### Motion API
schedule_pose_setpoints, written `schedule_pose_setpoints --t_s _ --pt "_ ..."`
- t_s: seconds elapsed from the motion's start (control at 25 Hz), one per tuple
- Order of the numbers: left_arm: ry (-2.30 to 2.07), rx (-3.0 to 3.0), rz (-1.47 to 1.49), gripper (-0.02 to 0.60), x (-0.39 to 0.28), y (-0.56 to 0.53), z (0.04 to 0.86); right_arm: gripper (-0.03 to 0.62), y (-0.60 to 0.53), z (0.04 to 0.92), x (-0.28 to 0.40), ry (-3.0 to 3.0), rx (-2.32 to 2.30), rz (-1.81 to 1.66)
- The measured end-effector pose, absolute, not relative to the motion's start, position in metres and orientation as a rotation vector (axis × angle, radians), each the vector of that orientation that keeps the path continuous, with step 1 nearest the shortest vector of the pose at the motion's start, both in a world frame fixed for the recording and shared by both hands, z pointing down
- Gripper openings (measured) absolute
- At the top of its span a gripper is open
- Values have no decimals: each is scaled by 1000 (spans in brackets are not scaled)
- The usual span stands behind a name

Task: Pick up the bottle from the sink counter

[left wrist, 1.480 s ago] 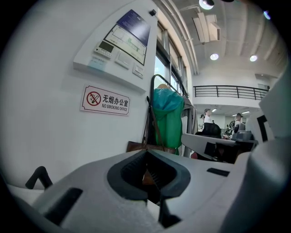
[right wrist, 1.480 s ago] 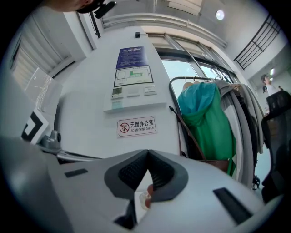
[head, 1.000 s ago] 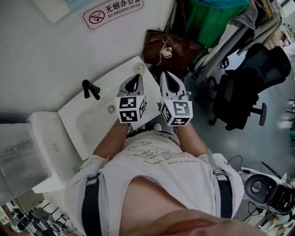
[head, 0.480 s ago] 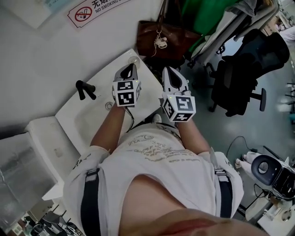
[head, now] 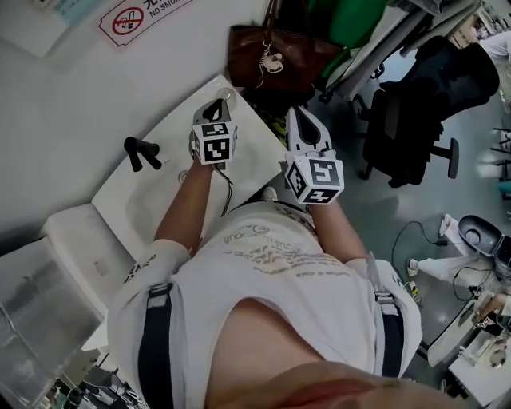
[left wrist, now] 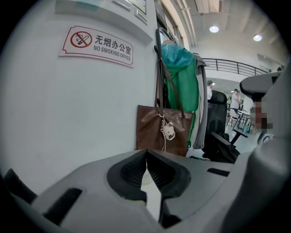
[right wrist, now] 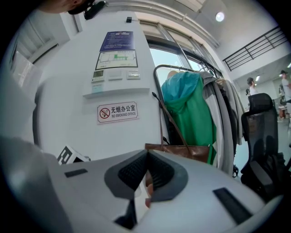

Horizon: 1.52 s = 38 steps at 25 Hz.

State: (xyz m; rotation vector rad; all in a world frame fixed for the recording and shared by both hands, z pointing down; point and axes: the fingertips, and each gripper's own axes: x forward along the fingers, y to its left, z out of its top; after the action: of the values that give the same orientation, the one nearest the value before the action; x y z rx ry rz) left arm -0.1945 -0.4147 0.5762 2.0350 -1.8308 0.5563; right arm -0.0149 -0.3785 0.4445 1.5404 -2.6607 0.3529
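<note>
White wall, no-smoking sign (head: 140, 16) on it, white sink counter (head: 255, 136) running along it. Black faucet (head: 137, 153) stood at the counter's wall-side edge, by the basin (head: 160, 200). A brown bag (head: 271, 52) hung just past the counter's far end, with a green garment (head: 351, 16) and a black office chair (head: 415, 112) beyond.

Bottle (head: 230, 93): a small pale round top seen from above, upright at the counter's far corner by the wall, nearest the bag. Little detail was visible.

Left tool (head: 213, 107) was over the counter with its tips just short of the bottle and no visible contact. Its own view showed the jaws together at the tips (left wrist: 146, 154) with nothing gripped.

Right tool (head: 295, 113) was off the counter, past the bag-side edge, beside the left tool but apart from it. Its jaws were together too (right wrist: 147, 154), empty and pointed toward the bag and wall.
</note>
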Motion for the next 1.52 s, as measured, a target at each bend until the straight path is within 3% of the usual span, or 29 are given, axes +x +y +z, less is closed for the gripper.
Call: schedule_pose_setpoints --t_s 0.28,0.32,0.4,0.52,0.92,1.52 --pt "-1781 2067 550 28 -196 -422 594 23 -377 448 -13 -2634 1541 349" --pt "-1767 2077 553 44 -195 -423 597 23 -377 449 -12 -2630 1543 348" --pt "-1729 2099 574 166 -191 -426 602 23 -377 449 -10 -2621 1550 349" --pt "-1691 2110 617 175 -187 -427 612 23 -376 450 -8 -2613 1558 351" --pt "-1665 2090 728 304 -189 -440 647 23 -368 455 3 -2564 1610 357" --pt "-1611 2034 775 316 -196 -458 685 23 -356 458 19 -2488 1668 316"
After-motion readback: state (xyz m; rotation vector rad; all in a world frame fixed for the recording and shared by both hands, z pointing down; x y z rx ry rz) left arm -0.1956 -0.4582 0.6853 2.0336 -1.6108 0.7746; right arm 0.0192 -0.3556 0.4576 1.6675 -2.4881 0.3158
